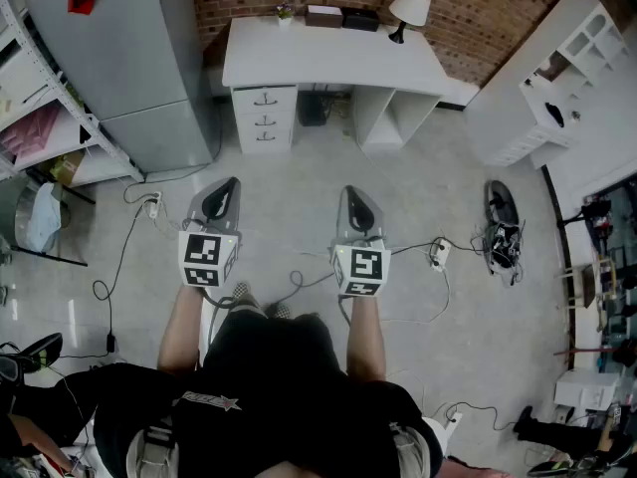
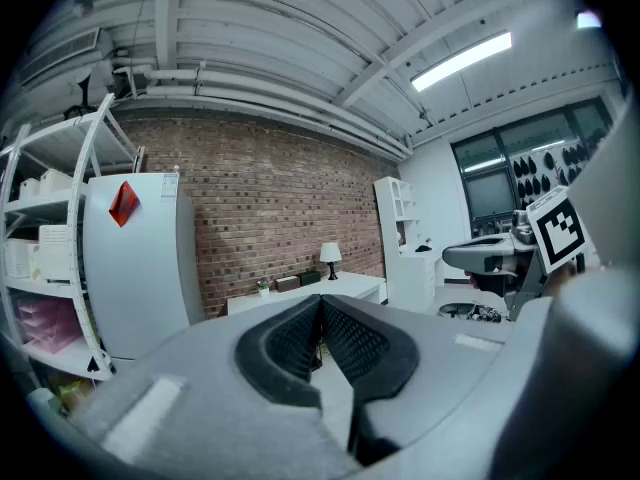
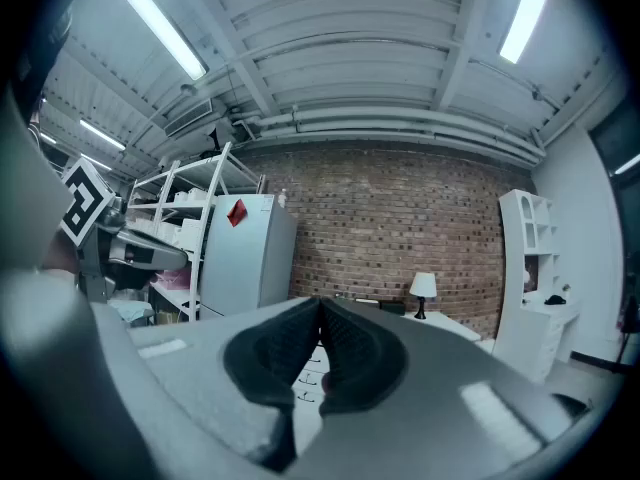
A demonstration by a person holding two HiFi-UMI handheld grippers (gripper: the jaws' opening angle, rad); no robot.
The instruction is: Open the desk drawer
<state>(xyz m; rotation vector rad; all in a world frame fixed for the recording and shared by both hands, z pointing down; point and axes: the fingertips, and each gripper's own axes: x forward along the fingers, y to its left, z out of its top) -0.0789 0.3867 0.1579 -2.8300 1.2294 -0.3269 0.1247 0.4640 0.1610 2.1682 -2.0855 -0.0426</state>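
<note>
Black shirt [image 1: 269,386] of the person fills the near edge of the head view. Two forearms reach forward from it, carrying the left gripper [image 1: 225,187] and the right gripper [image 1: 355,195] side by side above the floor [image 1: 299,197].

Left jaws: clenched, pads meeting at the tips, nothing between them. Right jaws: clenched likewise, empty.

Well ahead of both sets of jaws, the white desk [image 1: 328,63] stands against the brick wall [image 1: 478,8]. Its three-drawer stack [image 1: 265,118] sits under the desk's left end, ahead of the gap between the grippers and nearer the left jaws' line. All three drawers are shut.

On the desk, a table lamp [image 1: 408,10] stands beyond the right jaws. Ahead and left of the left jaws stands a refrigerator [image 1: 119,58].
</note>
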